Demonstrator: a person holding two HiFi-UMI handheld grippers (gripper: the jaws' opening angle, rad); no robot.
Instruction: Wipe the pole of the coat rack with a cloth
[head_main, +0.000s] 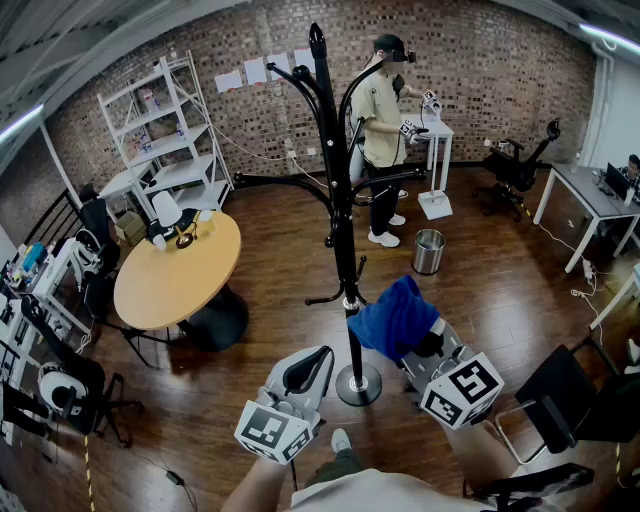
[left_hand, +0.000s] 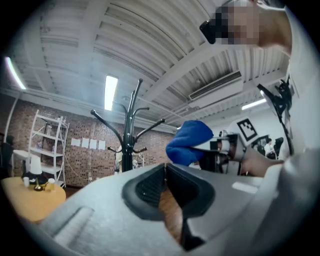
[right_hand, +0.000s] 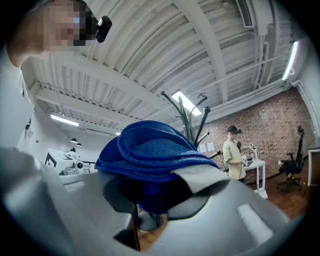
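Just right of coat rack pole (head_main: 343, 250), you are clamping blue cloth (head_main: 392, 315) in right gripper (head_main: 418, 340) jaws; left gripper (head_main: 312, 362) jaws pressing together, empty.

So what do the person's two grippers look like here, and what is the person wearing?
The left gripper and the right gripper match: light grey moulded shells with black pads lining the jaws, ribbed on the left one. Each carries a white cube at its rear, printed with black square markers. No cables show on either. The person wears a pale top.
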